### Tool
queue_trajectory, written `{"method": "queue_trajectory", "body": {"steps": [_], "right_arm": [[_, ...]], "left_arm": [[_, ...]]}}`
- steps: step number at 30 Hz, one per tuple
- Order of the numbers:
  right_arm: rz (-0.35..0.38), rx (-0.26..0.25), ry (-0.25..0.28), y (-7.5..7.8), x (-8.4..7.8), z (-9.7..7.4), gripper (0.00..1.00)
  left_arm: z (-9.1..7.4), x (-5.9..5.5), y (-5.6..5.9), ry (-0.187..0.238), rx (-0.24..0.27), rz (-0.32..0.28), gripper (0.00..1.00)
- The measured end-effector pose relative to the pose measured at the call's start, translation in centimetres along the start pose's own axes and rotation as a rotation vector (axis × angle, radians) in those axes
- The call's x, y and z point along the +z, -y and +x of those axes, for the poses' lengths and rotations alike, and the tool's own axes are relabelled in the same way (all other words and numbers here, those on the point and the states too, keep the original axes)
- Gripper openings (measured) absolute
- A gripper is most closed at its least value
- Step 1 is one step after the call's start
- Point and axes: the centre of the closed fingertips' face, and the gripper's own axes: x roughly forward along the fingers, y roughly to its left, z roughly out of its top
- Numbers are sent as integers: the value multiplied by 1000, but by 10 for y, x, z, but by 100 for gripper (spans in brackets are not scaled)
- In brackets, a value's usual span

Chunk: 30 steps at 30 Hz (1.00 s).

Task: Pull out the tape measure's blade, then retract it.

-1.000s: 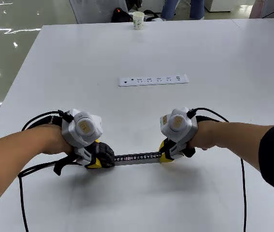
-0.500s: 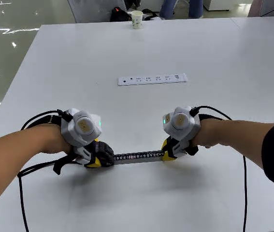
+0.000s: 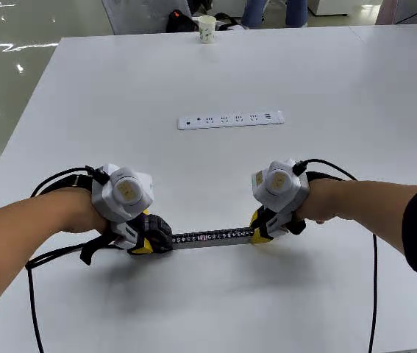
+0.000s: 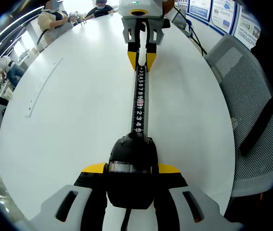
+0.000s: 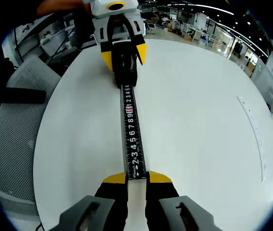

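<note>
- The left tongs were clamped on the tape measure case, low on the counter.
- The right tongs pinched the end of the blade.
- The blade looked thin and springy; its tip seemed the surest hold.

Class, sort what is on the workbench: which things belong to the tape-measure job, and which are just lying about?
In the job: tape measure case, blade, left tongs on the case, right tongs on the blade.
Lying about: power strip, paper cup.
</note>
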Motion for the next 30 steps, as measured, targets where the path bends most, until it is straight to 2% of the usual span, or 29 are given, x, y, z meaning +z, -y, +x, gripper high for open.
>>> {"method": "queue_trajectory", "body": {"steps": [30], "right_arm": [[24, -6, -18, 2, -25, -12, 10]], "left_arm": [[-1, 1, 2, 1, 2, -3, 32]]}}
